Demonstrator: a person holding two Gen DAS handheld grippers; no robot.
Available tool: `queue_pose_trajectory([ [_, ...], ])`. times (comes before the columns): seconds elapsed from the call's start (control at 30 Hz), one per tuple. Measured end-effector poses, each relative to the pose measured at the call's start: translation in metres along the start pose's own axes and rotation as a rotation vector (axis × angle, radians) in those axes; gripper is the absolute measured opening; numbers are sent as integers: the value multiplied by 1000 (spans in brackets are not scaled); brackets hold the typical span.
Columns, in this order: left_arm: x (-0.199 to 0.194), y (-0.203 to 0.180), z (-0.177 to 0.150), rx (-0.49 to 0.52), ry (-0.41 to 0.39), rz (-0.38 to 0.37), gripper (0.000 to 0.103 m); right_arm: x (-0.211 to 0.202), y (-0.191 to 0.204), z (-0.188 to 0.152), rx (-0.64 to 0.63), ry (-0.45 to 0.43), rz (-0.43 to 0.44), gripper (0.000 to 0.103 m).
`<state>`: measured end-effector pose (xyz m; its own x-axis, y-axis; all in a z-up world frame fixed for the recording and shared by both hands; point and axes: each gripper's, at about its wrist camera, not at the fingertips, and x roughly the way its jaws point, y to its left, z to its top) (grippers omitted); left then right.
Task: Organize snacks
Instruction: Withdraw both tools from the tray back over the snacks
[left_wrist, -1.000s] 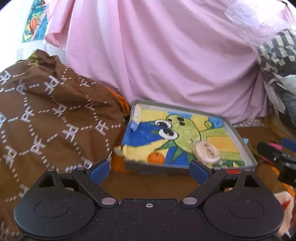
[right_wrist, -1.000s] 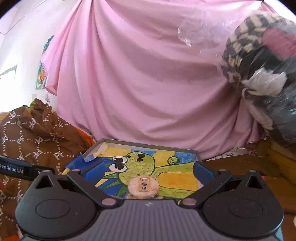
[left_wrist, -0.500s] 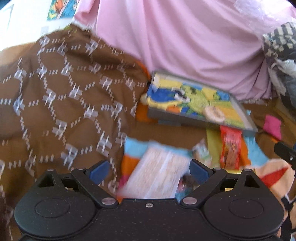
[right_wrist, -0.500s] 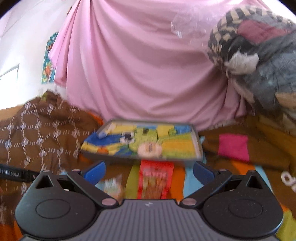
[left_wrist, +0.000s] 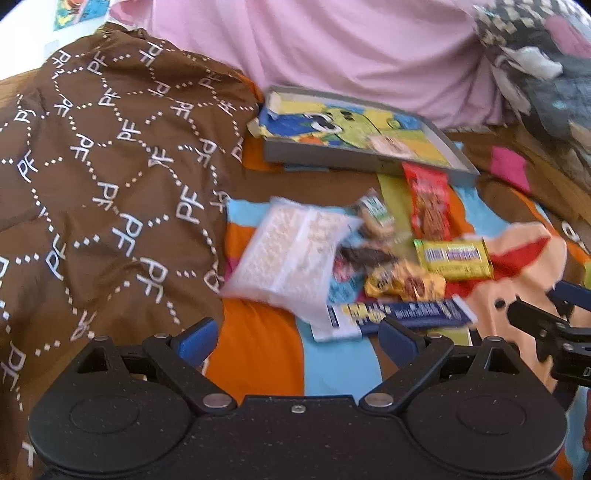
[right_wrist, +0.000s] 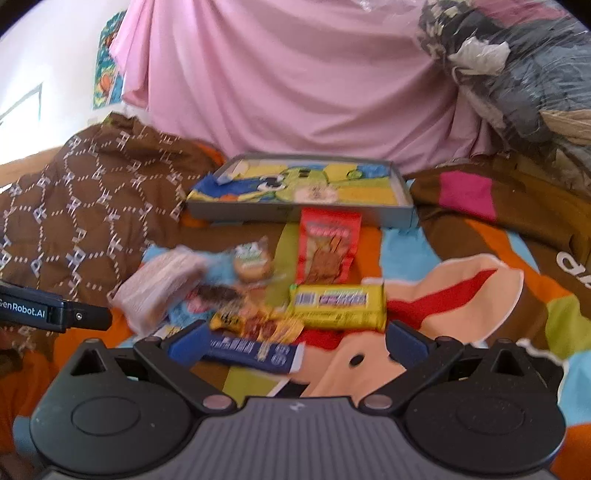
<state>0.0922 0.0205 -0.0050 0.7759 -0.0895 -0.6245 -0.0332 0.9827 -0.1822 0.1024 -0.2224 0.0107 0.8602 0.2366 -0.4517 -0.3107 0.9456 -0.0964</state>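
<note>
Brown bedspread with bright cartoon patches (right_wrist: 461, 280) carries everything; at twelve o'clock in the right wrist view lies the shallow grey tray with a green cartoon lining (right_wrist: 404, 192), one round biscuit already in it. Loose snacks cluster nearer: clear bag of pale wafers (left_wrist: 291, 254), red packet (right_wrist: 327, 247), yellow bar (right_wrist: 338, 304), blue bar (left_wrist: 395, 315). Left gripper (left_wrist: 295, 341) and right gripper (right_wrist: 295, 343) hover spread wide, empty; picking seems next, likely the blue bar, closest to both.
</note>
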Motion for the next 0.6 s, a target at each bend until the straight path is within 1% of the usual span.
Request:
queue_pose_trajectory([
  [0.2,-3,0,-13,11,29,-13,94,1,11,-9,-14,59,16,103],
  [0.3,-1,1,-18,12,45,-10,94,8,16,-15,-40,115,13,103],
  [0.37,0,1,-19,13,54,-7,94,10,17,-20,-44,137,19,103],
  [0.6,5,2,-17,25,65,4,94,17,19,-20,-48,167,52,103],
])
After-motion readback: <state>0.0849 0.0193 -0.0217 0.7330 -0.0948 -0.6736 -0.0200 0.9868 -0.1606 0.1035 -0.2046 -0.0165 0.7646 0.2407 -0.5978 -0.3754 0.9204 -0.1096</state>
